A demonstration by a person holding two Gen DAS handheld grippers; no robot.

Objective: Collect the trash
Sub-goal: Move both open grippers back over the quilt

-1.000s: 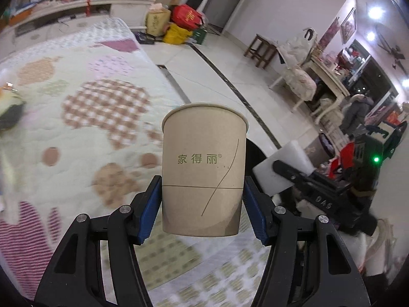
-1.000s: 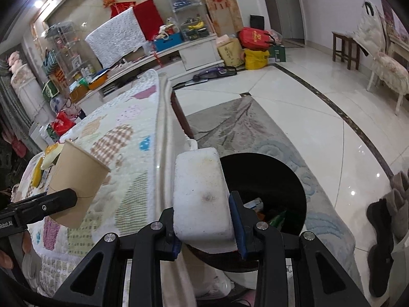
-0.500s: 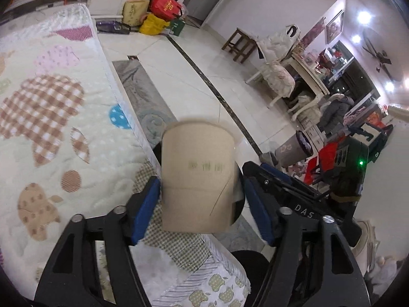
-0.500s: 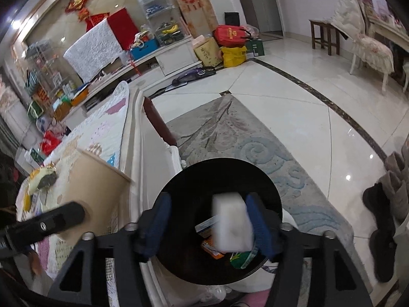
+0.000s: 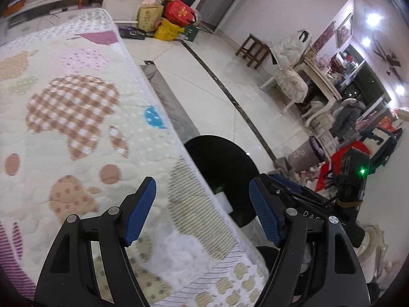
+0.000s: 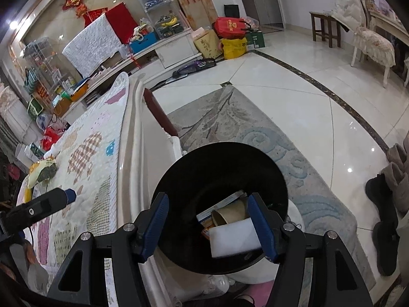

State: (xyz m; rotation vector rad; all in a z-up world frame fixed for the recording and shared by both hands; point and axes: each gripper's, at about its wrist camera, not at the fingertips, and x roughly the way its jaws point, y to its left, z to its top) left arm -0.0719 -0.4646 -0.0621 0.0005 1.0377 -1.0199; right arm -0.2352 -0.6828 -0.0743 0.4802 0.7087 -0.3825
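Right wrist view looks straight down into the black bin (image 6: 222, 179), where the paper cup (image 6: 230, 213) lies on its side among cartons with the white foam block (image 6: 234, 238) resting against it, so both pieces of trash are inside; the right tool (image 6: 209, 226) hangs spread and empty above the rim, and the left tool (image 5: 202, 209) is likewise spread and empty over the edge of the bed (image 5: 76, 128), with the bin just beyond the mattress. My worry is mostly about what remains: the yellow and dark wrapper-like object (image 6: 42, 171) near the far side of the quilt sits well apart from both tools, and a reach for it could drag the soft quilt or push the object off the far edge if the fingers come in too flat. The bin stands close against the bed frame, so a careless swing of either tool could knock its rim and tip it. Much is unclear: the bin's bottom is dark and I cannot tell how full it is; the left wrist view shows only a white sliver of its contents, the bed edge hiding the rest; whether the far object is trash or something to keep is too small to judge, and the floor behind the person is out of sight
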